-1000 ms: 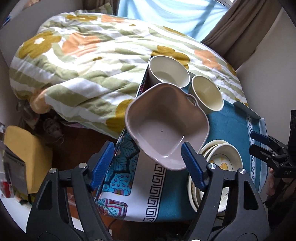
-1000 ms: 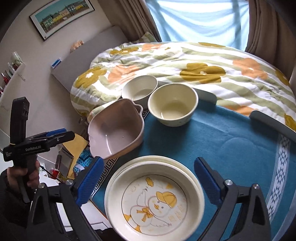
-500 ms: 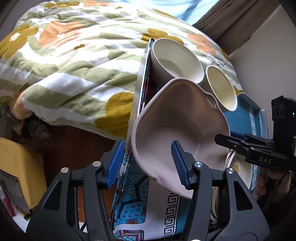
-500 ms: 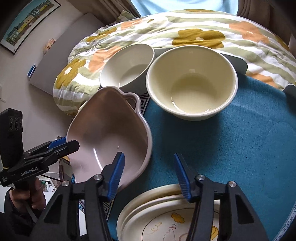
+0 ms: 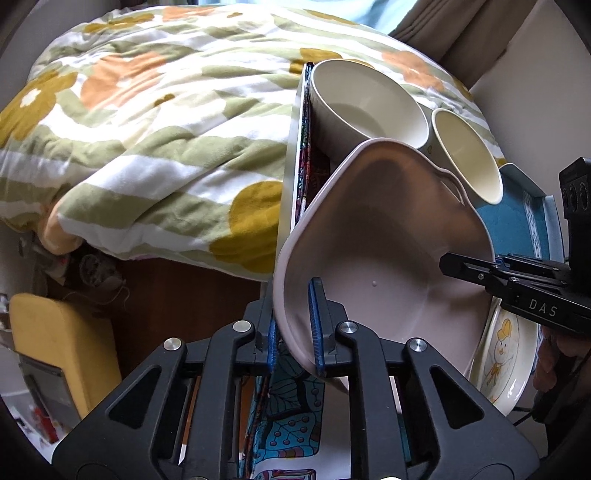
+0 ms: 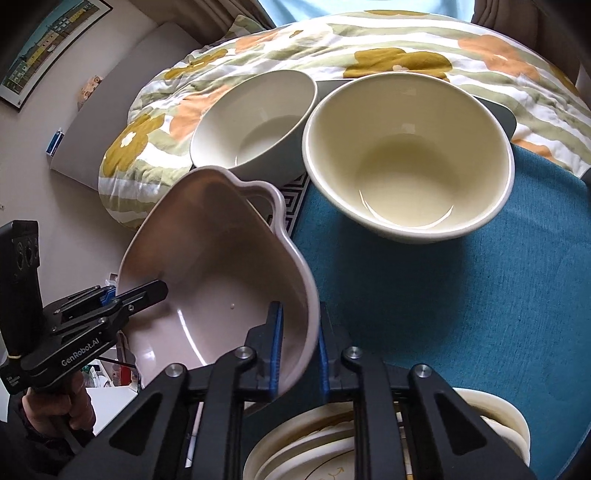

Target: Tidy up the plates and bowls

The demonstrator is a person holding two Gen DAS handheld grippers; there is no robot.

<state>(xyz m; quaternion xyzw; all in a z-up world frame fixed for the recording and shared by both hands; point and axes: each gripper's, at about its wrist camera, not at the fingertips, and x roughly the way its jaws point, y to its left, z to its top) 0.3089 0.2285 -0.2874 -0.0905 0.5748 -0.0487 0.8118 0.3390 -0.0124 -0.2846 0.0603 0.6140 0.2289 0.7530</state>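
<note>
A pink square bowl with handles is held tilted above the table's left edge. My left gripper is shut on its near rim. My right gripper is shut on the opposite rim. Each gripper shows in the other's view, the right one and the left one. A white bowl and a cream bowl stand at the back of the teal cloth. Stacked duck plates lie under the right gripper.
A flower-patterned quilt on a bed lies beyond and left of the table. The table's edge drops to the floor on the left, where a yellow cushion sits. Curtains hang behind.
Both grippers moved in from open and closed on the pink bowl's opposite rims. The bowl has tipped up and lifted off the cloth.
</note>
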